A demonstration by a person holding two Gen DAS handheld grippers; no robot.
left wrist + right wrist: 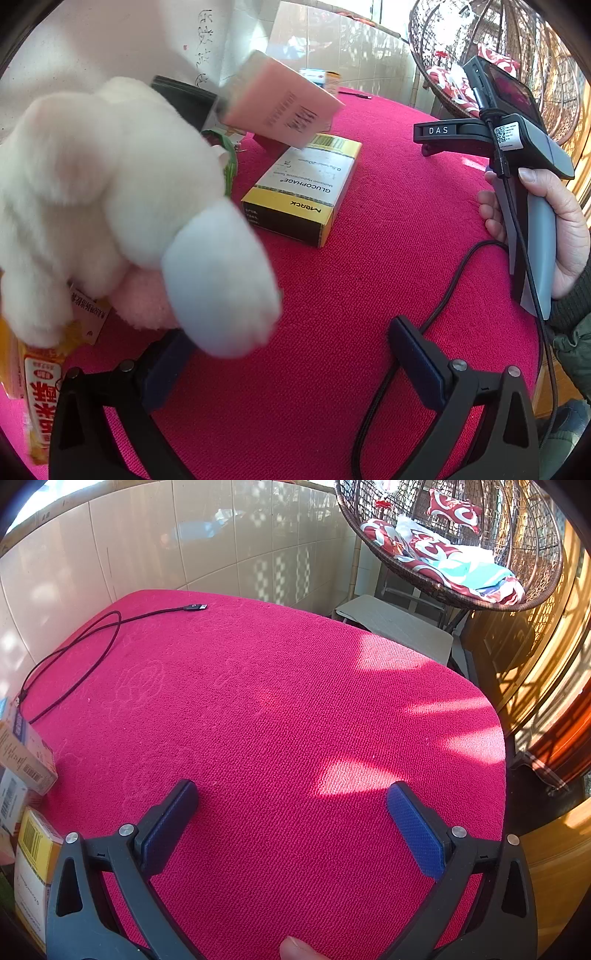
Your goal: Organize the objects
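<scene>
Left gripper point(288, 354) spread wide, nothing between the pads. Fluffy white plush toy point(110, 206) fills the left half of the left wrist frame, its rounded paw just above and beside the left pad; contact cannot be told. Yellow-and-white cardboard medicine box point(306, 188) lies up-centre, long axis running from lower left to upper right.

Right gripper point(291, 808) also wide apart, over bare pink carpet-textured tabletop point(280, 701); boxes only at far left edge. Left hand judged nearer.

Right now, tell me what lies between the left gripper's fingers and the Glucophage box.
Only bare pink carpet lies between the left gripper and the Glucophage box, seen from the left wrist; the white plush toy sits beside that stretch.
</scene>
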